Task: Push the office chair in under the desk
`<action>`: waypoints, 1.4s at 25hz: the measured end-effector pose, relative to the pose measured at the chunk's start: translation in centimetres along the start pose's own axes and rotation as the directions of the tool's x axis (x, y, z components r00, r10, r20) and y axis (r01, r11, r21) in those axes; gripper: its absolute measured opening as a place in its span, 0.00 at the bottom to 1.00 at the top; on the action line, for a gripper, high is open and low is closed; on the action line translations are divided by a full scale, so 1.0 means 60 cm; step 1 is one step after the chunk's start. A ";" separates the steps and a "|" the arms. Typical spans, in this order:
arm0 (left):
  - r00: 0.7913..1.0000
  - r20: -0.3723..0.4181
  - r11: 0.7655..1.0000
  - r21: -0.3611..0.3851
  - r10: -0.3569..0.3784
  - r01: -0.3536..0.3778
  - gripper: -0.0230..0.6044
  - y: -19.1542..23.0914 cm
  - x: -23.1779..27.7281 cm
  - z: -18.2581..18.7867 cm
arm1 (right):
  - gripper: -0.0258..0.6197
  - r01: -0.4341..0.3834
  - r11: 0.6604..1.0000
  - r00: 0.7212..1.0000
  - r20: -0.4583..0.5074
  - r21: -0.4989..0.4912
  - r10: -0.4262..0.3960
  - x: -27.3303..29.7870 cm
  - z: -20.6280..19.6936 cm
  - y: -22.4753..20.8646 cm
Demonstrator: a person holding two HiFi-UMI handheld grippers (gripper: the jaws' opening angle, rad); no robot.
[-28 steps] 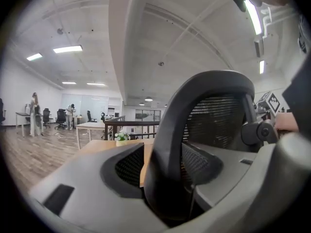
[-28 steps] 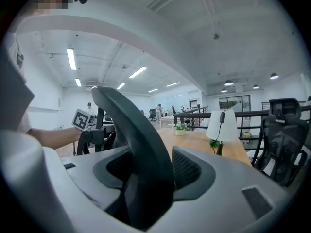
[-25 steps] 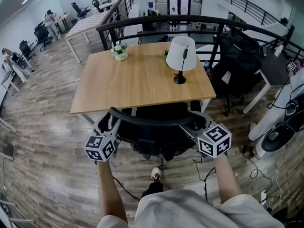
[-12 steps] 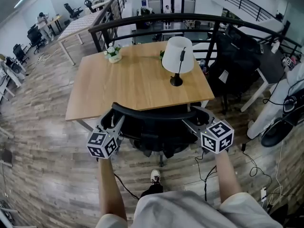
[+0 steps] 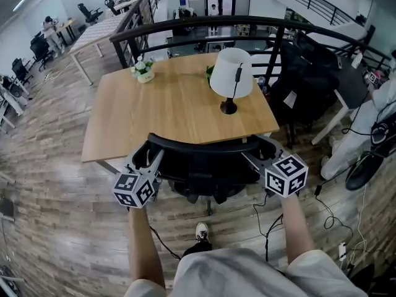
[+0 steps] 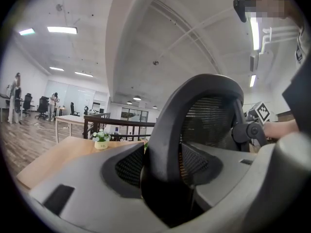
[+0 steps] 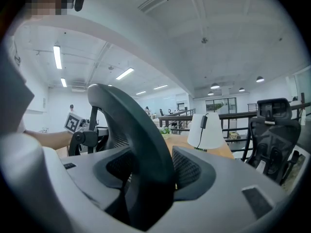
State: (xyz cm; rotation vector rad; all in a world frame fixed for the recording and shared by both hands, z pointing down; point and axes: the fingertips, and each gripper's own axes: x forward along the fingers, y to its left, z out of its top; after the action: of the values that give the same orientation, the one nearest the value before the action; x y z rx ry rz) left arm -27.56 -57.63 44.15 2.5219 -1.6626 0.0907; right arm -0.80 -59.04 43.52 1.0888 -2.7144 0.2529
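**Both grippers clamped on the chair back, chair at the desk edge**

Left gripper [image 5: 147, 158] and right gripper [image 5: 257, 155] are both reaching forward from straight forearms, 1 on each side of the office chair [image 5: 204, 169]. Each has the curved black backrest rim [image 5: 204, 146] running between its 2 jaws. In the left gripper view the rim fills the gap, and it's the same in the right gripper view, where the jaws are wide but closed onto the rim. So both are gripping the chair, not empty.

From the head view the backrest rim runs right along the near edge of the wooden desk [image 5: 124, 129], and the seat looks partly tucked under it.

The person's shoe [image 5: 201, 231] is on the plank floor just behind the chair base. Cables [image 5: 272, 218] trail on the floor on the right, and another black chair [image 5: 309, 79] stands just beside the desk's right end. A black railing [image 5: 204, 25] runs behind the desk.

On the desk there's a white lamp [image 5: 231, 73] toward the right, and a small pot [image 5: 143, 73] at the far left corner holding white flowers.
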 end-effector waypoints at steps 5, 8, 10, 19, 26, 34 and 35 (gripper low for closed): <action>1.000 -0.002 1.000 -0.004 -0.012 0.012 0.45 0.011 0.033 0.003 | 0.44 0.024 1.000 1.000 0.001 -0.002 -0.024 0.022 0.009 -0.032; 1.000 -0.013 1.000 -0.003 -0.007 0.007 0.42 0.020 0.055 0.004 | 0.44 0.033 0.999 0.999 0.001 -0.023 -0.033 0.039 0.017 -0.053; 1.000 -0.020 1.000 -0.001 -0.002 0.002 0.42 0.028 0.072 0.004 | 0.44 0.031 0.999 1.000 -0.002 -0.037 -0.031 0.053 0.021 -0.068; 0.999 -0.048 0.998 0.060 0.022 -0.019 0.42 0.056 0.147 0.009 | 0.45 0.088 0.994 0.996 0.019 -0.067 -0.087 0.100 0.042 -0.126; 0.998 -0.060 0.997 0.071 -0.023 0.027 0.44 0.045 0.188 0.011 | 0.47 0.157 0.986 0.988 0.012 -0.062 -0.157 0.116 0.051 -0.183; 0.996 -0.088 0.996 0.092 0.018 -0.009 0.46 0.025 0.218 0.009 | 0.48 0.315 0.948 0.949 0.015 -0.044 -0.315 0.125 0.059 -0.238; 0.996 -0.091 0.996 0.092 0.023 -0.015 0.46 0.021 0.222 0.009 | 0.49 0.339 0.940 0.941 0.011 -0.043 -0.339 0.124 0.059 -0.245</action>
State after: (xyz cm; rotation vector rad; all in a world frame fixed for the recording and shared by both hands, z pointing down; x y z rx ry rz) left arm -23.46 -70.34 45.25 2.5247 -1.6834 0.2863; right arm 3.73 -75.29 43.20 1.5157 -2.4636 0.1330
